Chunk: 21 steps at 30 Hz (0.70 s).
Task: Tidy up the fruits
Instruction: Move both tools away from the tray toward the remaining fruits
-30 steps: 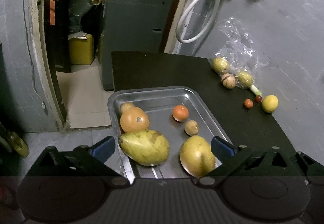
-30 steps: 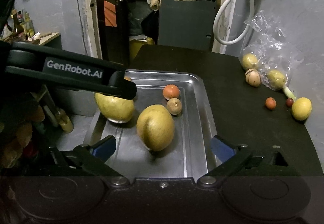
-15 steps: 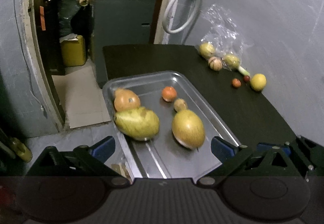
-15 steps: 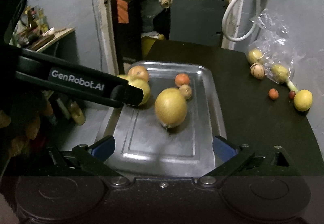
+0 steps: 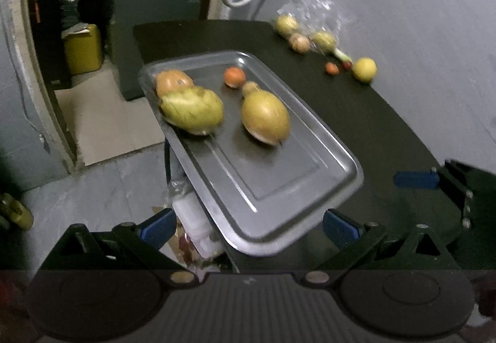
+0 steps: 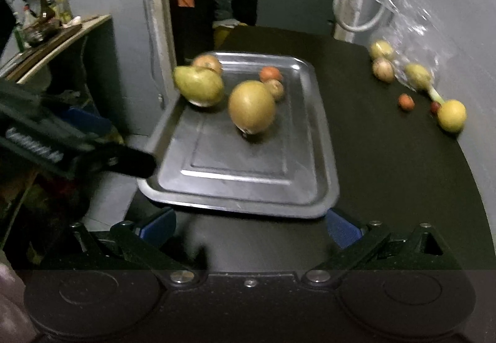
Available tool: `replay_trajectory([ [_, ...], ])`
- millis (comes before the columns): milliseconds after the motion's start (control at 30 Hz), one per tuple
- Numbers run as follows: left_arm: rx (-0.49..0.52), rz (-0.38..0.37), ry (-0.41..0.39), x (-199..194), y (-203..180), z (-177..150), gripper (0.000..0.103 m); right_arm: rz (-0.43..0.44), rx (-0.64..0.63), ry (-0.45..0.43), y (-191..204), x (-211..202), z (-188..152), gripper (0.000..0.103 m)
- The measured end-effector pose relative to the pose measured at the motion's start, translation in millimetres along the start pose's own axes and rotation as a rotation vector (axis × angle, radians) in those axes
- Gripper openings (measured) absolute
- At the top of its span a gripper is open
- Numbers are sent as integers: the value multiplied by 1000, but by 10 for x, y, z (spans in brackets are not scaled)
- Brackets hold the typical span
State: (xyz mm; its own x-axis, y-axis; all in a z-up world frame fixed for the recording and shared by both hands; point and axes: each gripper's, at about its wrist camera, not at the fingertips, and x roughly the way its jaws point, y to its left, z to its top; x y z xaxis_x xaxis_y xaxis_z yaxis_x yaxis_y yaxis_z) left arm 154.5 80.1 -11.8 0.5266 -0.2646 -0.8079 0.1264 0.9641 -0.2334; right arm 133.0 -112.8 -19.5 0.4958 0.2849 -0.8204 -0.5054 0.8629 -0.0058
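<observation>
Fruits sit in two groups on a dark table (image 6: 387,175): some in a metal tray (image 6: 248,169), others loose toward the wall. In the right wrist view the tray fills the centre, its near short edge just ahead of the right gripper (image 6: 249,226), whose blue-tipped fingers (image 6: 158,223) stand wide apart with nothing between them. Inside the tray a large golden oval fruit (image 6: 251,106) lies near the middle; a small brown fruit (image 6: 275,89) touches it at 1 o'clock, and a small orange fruit (image 6: 270,74) sits just beyond that. At the tray's 10 o'clock corner a green-yellow mango (image 6: 198,89) rests against the rim, with an orange-tan round fruit (image 6: 208,63) just behind it. Loose on the table at 2 o'clock are a yellow lemon (image 6: 452,115), two small red fruits, and more pale fruit beside a crumpled clear plastic bag (image 6: 412,27). The left gripper's body crosses this view at 9 o'clock, blurred. In the left wrist view the left gripper (image 5: 249,225) is likewise spread open and empty, with the tray (image 5: 279,188) running diagonally from 6 toward 11 o'clock, its near corner overhanging the table edge, and the right gripper's finger visible at 3 o'clock.
</observation>
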Motion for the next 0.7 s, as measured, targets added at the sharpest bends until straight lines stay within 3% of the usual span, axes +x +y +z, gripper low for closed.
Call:
replay_trajectory([
  [367,140,-49,43,94,-356,6,102,-143,110,52,-312,19,-141,102],
  [700,204,-62,55,301,-710,160,102,-243,195,57,-671,18,-209,102],
])
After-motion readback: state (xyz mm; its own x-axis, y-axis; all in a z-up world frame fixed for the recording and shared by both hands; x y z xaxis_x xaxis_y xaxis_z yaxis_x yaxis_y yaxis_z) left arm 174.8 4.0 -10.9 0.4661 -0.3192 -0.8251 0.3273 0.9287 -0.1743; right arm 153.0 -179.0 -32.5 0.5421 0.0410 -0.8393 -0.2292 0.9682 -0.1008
